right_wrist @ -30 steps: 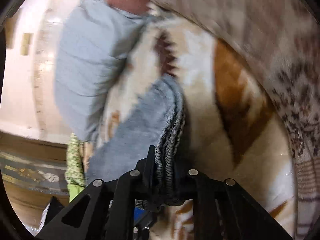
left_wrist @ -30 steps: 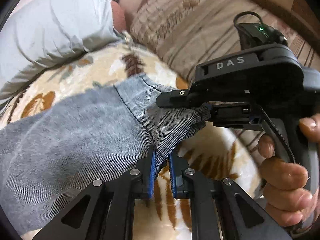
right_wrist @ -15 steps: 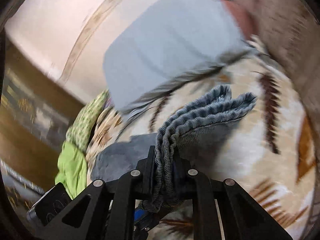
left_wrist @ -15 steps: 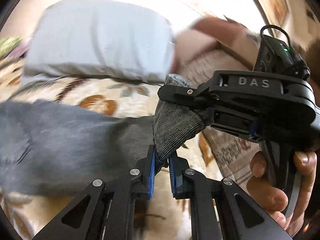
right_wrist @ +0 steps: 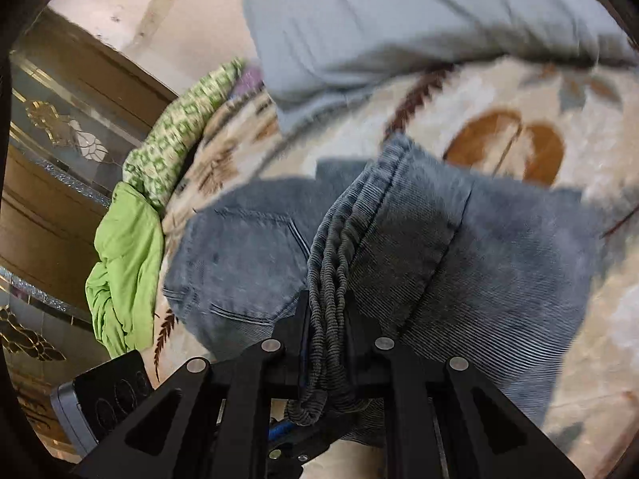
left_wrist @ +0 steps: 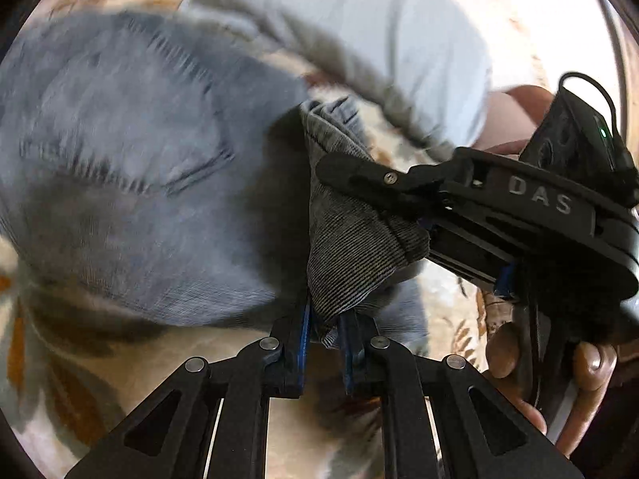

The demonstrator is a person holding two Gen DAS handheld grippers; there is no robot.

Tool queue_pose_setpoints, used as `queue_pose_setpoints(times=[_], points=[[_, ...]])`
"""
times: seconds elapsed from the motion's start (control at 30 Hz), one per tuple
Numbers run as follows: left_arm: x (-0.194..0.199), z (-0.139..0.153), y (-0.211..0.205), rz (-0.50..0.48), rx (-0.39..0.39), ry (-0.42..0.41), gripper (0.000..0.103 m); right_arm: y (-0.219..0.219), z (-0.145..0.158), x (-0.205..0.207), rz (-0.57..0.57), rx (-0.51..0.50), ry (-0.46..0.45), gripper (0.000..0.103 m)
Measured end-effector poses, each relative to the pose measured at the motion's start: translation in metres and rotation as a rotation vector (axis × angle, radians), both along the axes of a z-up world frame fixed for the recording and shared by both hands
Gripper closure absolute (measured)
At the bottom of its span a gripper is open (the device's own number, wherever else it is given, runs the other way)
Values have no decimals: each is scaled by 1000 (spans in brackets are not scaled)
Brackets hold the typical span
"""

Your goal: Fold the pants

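Grey-blue denim pants [left_wrist: 131, 183] lie on a cream floral blanket [left_wrist: 72, 407], back pocket up. My left gripper [left_wrist: 324, 329] is shut on the leg hem and holds it above the seat. My right gripper [left_wrist: 359, 175] shows in the left wrist view, shut on the same hem just beyond. In the right wrist view the right gripper [right_wrist: 326, 319] pinches the bunched hem layers, with the pants [right_wrist: 459, 263] spread beneath and the pocket [right_wrist: 243, 263] to the left.
A pale grey-blue pillow [right_wrist: 419, 20] lies at the far side of the blanket [right_wrist: 499, 127]; it also shows in the left wrist view [left_wrist: 379, 28]. Green cloths [right_wrist: 127, 255] are heaped at the left edge by a wooden glass-panelled cabinet [right_wrist: 52, 159]. A phone [right_wrist: 104, 395] lies at bottom left.
Both grippers have carried the leg hems up and over toward the seat of the pants; the pocket end now lies under them. Both stay shut on the hem.
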State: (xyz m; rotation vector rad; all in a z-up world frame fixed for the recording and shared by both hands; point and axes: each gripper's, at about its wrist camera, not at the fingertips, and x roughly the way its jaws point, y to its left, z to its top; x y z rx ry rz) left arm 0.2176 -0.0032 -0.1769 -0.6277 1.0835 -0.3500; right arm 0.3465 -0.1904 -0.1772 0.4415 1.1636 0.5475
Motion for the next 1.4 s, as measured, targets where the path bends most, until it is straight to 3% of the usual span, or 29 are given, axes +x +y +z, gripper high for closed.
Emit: queue_pose_setpoints(times=[0.03,0.13,0.17,0.23,0.33,0.43,0.53,0.63,0.7,0.83,0.87,0.9,0.93,1.0,1.03,1.1,1.2,1.27,1.33,1.4], points=[[1,-5,1,0,-13,22,89,-1,-8,1,6,16,15,83],[3,-5,6,-10,-22,40,77,-8,-13,1,-35,95,64,64],[2,1,8,-6,-21,31,73,-13,-6,-2,-51,116,44,53],[-2,15,15,-2,-28,4,54,-33,19,-14,-112,126,-21,37],[-4,33,29,30,-21,-23,46,-64,45,-31,-171,122,-79,37],[6,41,47,92,10,4,41,-98,44,-46,-250,67,-94,37],[33,43,45,96,90,61,42,-126,16,-50,-329,28,-54,37],[68,44,29,15,165,97,41,-147,-13,-44,-385,15,-10,37],[92,36,10,-76,222,123,41,-154,-19,-33,-391,10,3,38],[106,19,-1,-124,247,147,45,-160,-25,1,-365,3,20,40],[104,20,-2,-118,263,133,50,-160,-27,12,-348,4,25,45],[103,21,-3,-112,266,124,71,-154,-29,19,-328,5,28,57],[102,18,-6,-105,273,122,82,-151,-31,25,-310,8,35,64],[99,19,-3,-97,268,113,90,-140,-36,35,-283,-17,45,89],[92,22,-2,-99,257,96,92,-138,-35,38,-286,-51,37,92],[74,40,0,-84,226,-6,93,-135,-24,41,-282,-57,5,93],[51,56,13,-42,173,-76,93,-129,-7,39,-287,-84,-50,93],[47,49,17,-8,175,-73,93,-121,-9,41,-280,-88,-55,93],[51,24,18,-1,220,-9,92,-115,-25,47,-277,-109,-21,84],[53,7,24,6,179,52,89,-110,-45,51,-271,-140,43,79]])
